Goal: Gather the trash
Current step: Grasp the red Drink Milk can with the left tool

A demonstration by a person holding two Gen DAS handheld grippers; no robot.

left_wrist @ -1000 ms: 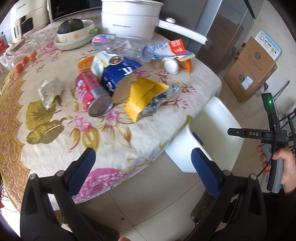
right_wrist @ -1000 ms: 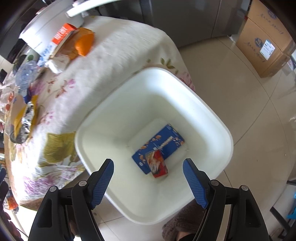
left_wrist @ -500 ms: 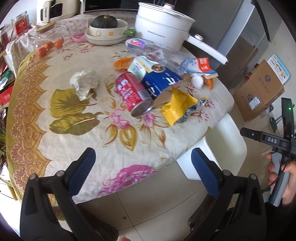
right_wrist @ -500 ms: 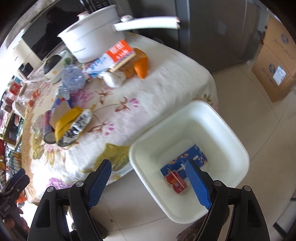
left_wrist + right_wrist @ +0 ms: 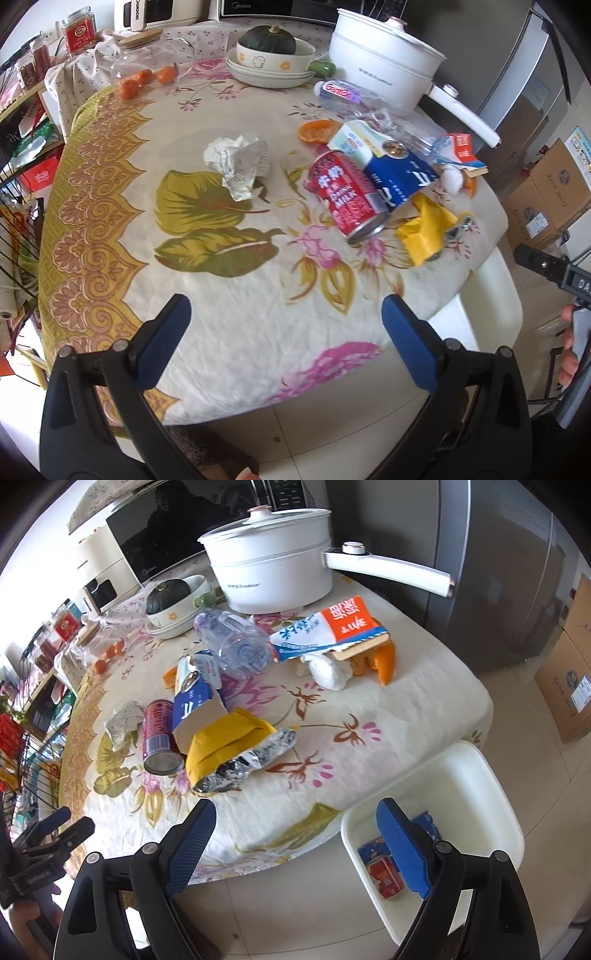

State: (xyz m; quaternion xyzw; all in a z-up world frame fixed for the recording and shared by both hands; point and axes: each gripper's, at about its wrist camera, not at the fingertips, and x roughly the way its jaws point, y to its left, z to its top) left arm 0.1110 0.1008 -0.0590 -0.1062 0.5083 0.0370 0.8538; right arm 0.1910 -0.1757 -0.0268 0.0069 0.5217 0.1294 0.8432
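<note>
Trash lies on the flowered tablecloth [image 5: 229, 317]: a crumpled paper wad [image 5: 238, 162], a red milk can [image 5: 345, 197] on its side, a blue-and-white carton [image 5: 391, 162], a yellow foil bag [image 5: 236, 749], a clear plastic bottle [image 5: 232, 644] and an orange-and-white carton [image 5: 328, 627]. A white bin [image 5: 480, 775] stands on the floor beside the table and holds a blue box [image 5: 428, 823] and a red can [image 5: 384, 875]. My left gripper [image 5: 286, 317] is open and empty over the table's near edge. My right gripper [image 5: 295, 823] is open and empty, between table edge and bin.
A white electric pot [image 5: 273, 572] with a long handle, a bowl with a dark squash [image 5: 271, 48], a glass jar and small oranges [image 5: 144, 79] stand at the back. Cardboard boxes [image 5: 546, 199] sit on the floor at the right. A wire rack [image 5: 22, 760] is left of the table.
Both grippers have swung away from the bin towards the table. The right view went from looking down into the bin to facing the trash. The left gripper moved up over the table edge.
</note>
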